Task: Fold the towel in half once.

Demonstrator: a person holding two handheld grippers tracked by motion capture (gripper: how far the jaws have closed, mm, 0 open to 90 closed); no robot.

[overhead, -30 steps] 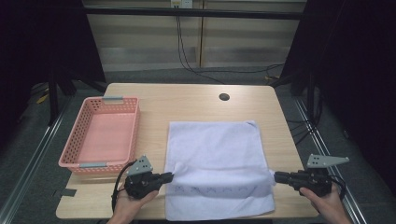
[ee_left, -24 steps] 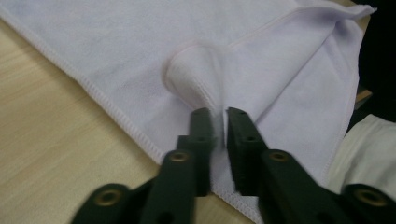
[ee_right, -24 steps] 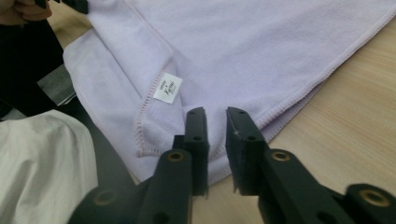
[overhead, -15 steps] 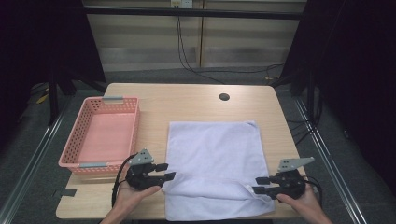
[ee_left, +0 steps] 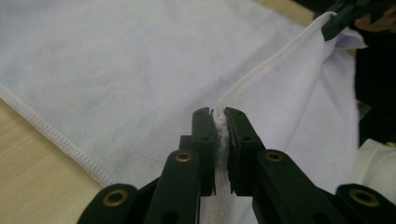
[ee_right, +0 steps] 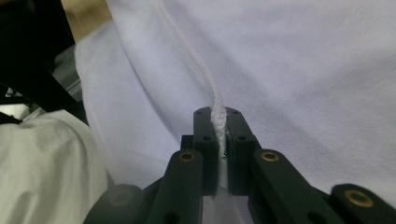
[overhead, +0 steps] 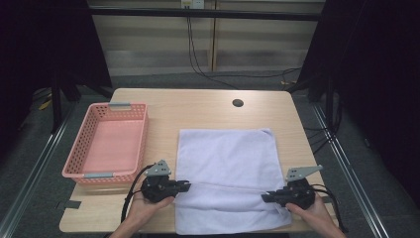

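- The pink basket point(overhead: 106, 144) on the table point(overhead: 208, 106) has nothing in it.
- The white towel point(overhead: 228, 163) lies flat beside it.
- The left gripper point(overhead: 184, 186) and the right gripper point(overhead: 266, 198) have just closed, each pinching the towel's near hem.

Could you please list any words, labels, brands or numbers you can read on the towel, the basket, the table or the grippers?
No readable text: the white towel, the pink basket, the wooden table, the left gripper and the right gripper bear no lettering.
A small plate on the far wall is too small to read.
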